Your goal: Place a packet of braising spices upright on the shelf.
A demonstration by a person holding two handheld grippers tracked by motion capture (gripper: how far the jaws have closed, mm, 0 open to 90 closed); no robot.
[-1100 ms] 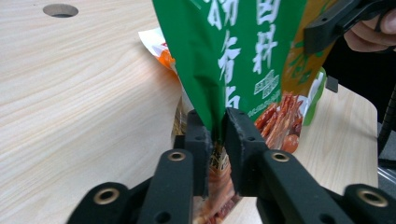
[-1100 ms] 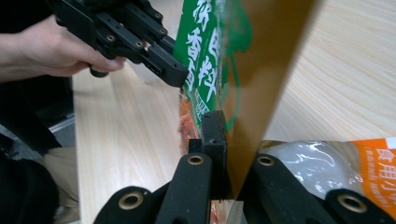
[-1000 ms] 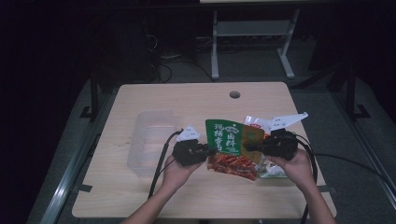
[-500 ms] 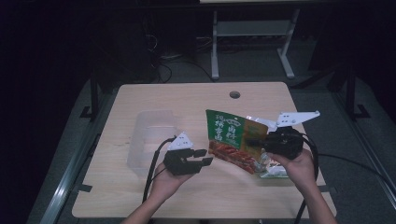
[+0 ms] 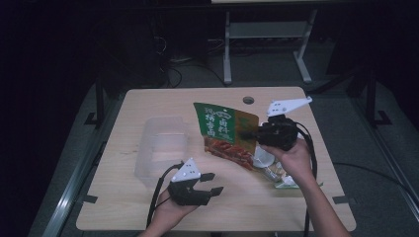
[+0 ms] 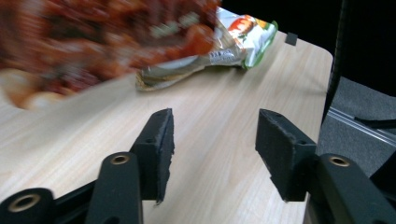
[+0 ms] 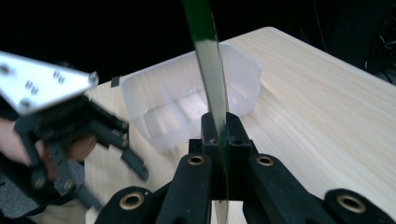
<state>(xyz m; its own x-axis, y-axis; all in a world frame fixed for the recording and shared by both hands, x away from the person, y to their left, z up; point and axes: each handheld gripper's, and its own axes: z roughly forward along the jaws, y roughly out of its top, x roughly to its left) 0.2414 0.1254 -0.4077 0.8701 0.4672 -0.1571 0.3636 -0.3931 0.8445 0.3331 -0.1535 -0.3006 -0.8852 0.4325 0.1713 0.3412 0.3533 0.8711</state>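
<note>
1. The right gripper (image 5: 249, 134) pinched the green-and-red snack packet (image 5: 226, 134) by its right edge; in the right gripper view the jaws were pressed together on the thin green edge of the packet (image 7: 212, 79).
2. The packet was lifted off the wooden table (image 5: 148, 212), hanging tilted, green top toward 12 o'clock and red printed part toward 6 o'clock, a little right of the table's centre.
3. The left gripper (image 5: 212, 183) sat near the table's 7 o'clock edge, well apart from the packet. Its jaws had just been opening and stood spread, with only bare tabletop between them in the left gripper view (image 6: 212, 142).
4. A clear plastic container (image 5: 160, 148) stood on the table at about 9 o'clock from the packet, open side up.
5. More small packets (image 5: 276, 173) lay flat on the table under the right hand (image 5: 291, 158), toward 4 o'clock.
6. The left gripper view showed the red packet blurred (image 6: 102, 42).
</note>
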